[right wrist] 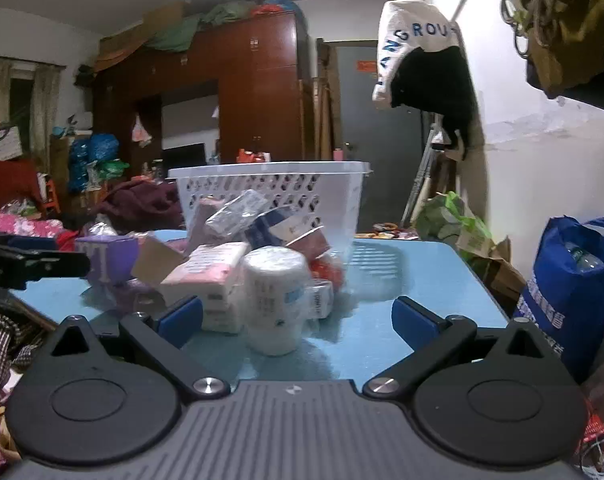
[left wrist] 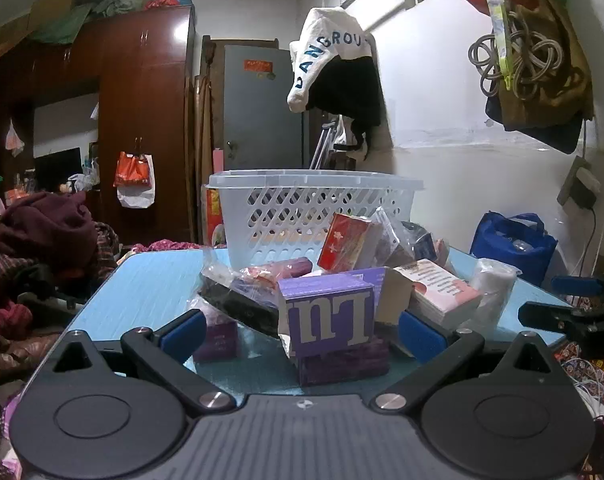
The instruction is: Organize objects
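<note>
pile: My things to tidy sit in a heap near the middle of the blue table (left wrist: pixel 150 280), just in front of the white basket (left wrist: pixel 313 196). I think they were tipped out there so I can put them away one by one.
purple box: The purple box with big white letters (left wrist: pixel 327 320) sits on top of a darker purple pack, near the table's front edge. It is the thing closest to my left claw (left wrist: pixel 302 330). It sits right between my two blue pads but does not touch them.
red box: A red box (left wrist: pixel 343 242) leans tilted against the basket wall, on top of the heap.
pink pack: A pink and white pack (left wrist: pixel 441 286) lies to the right of the purple box.
white roll: A white wrapped roll (right wrist: pixel 276 300) stands upright toward the right edge of the table. It is just ahead of my right claw (right wrist: pixel 298 322), a bit left of the middle.
basket: It stands toward the back edge of the table. I cannot tell if there is anything inside it. I guess the things go in there.
left claw: Spread wide, holding nothing.
right claw: Spread wide too, holding nothing.
next, I think: The purple box for my left claw, the roll for my right.
watch out: The heap is loose, so pulling one thing could make others slide.
</note>
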Action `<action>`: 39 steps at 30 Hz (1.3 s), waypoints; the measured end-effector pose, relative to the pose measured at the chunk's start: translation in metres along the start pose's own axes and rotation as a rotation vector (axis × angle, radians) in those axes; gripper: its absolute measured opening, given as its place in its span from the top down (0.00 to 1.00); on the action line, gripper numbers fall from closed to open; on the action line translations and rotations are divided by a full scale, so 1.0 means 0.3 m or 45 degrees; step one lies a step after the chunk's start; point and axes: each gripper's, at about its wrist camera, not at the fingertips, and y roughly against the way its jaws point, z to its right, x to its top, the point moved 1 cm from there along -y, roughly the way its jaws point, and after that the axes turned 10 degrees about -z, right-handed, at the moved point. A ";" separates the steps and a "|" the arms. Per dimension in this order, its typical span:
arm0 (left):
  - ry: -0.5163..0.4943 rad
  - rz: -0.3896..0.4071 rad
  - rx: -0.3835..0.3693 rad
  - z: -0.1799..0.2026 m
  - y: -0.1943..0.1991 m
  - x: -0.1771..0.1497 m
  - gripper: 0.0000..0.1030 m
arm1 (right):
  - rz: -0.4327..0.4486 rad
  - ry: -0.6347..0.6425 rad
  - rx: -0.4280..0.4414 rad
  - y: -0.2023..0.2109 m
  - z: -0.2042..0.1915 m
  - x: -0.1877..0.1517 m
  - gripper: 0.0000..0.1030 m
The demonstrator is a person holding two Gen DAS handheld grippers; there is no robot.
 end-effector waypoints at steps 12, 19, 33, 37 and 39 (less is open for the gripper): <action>-0.013 -0.006 -0.006 0.008 0.001 -0.006 0.00 | 0.019 0.034 -0.038 -0.038 -0.024 -0.045 0.00; -0.010 -0.013 -0.010 0.003 -0.004 -0.004 0.00 | 0.016 0.039 -0.029 -0.043 -0.018 -0.042 0.00; -0.006 -0.026 -0.018 0.003 -0.015 -0.008 0.00 | 0.003 0.054 -0.025 -0.065 -0.011 -0.041 0.00; -0.005 -0.024 -0.018 0.001 -0.015 -0.007 0.00 | -0.003 0.027 0.032 -0.067 0.003 -0.038 0.00; -0.004 -0.024 -0.019 0.000 -0.015 -0.007 0.00 | -0.002 0.025 0.041 -0.067 0.003 -0.038 0.00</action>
